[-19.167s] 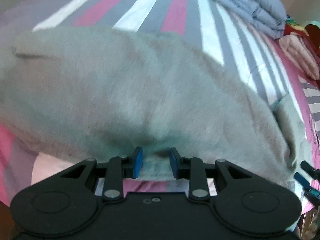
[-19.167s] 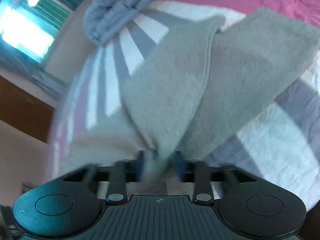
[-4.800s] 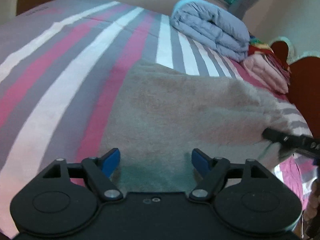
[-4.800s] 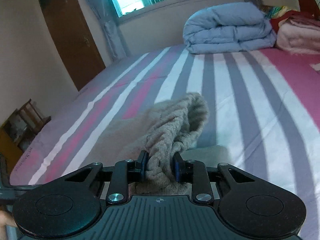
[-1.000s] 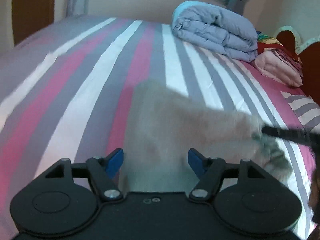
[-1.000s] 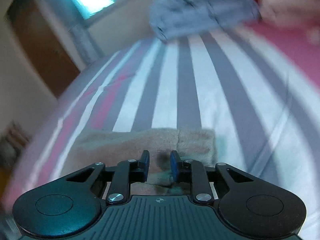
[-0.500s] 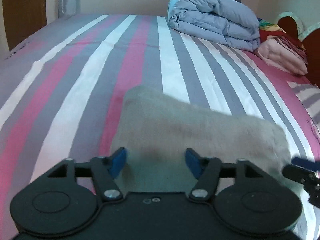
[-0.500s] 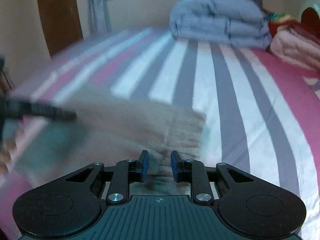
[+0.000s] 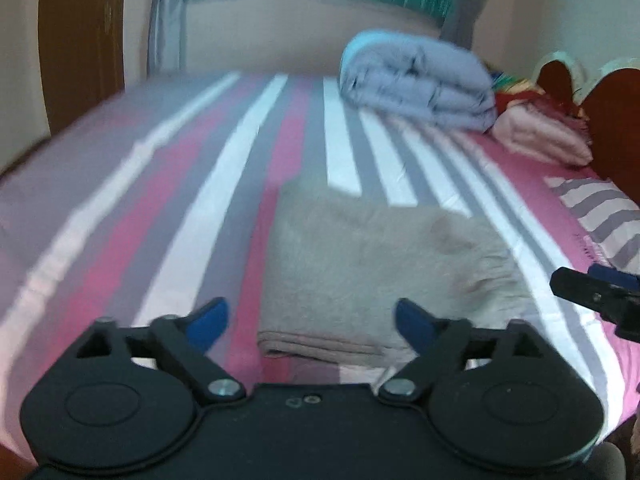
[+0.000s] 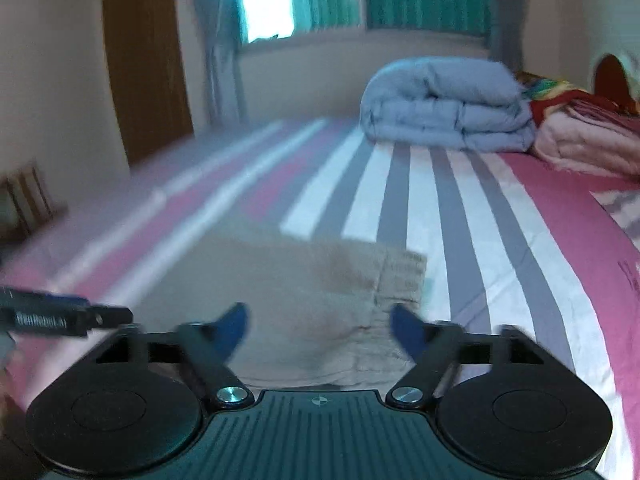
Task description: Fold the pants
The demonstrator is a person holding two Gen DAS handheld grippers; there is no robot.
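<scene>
The beige pants (image 9: pixel 372 268) lie folded into a compact rectangle on the striped bed, with the ribbed cuff end on the right; they also show in the right wrist view (image 10: pixel 304 300). My left gripper (image 9: pixel 312 320) is open and empty, held just above the near edge of the pants. My right gripper (image 10: pixel 320 328) is open and empty, also just above their near edge. The right gripper's tip shows at the right of the left wrist view (image 9: pixel 592 292), and the left gripper's tip at the left of the right wrist view (image 10: pixel 64 316).
The bed has a sheet (image 9: pixel 192 184) striped pink, white and grey. A folded blue duvet (image 9: pixel 416 84) and pink blankets (image 9: pixel 540 140) sit at the far end by the wooden headboard (image 9: pixel 612 120). A brown door (image 10: pixel 144 72) and window are beyond.
My right gripper has opened and let go of the pants. Both grippers have pulled back and risen a little. The pants now lie flat and folded.
</scene>
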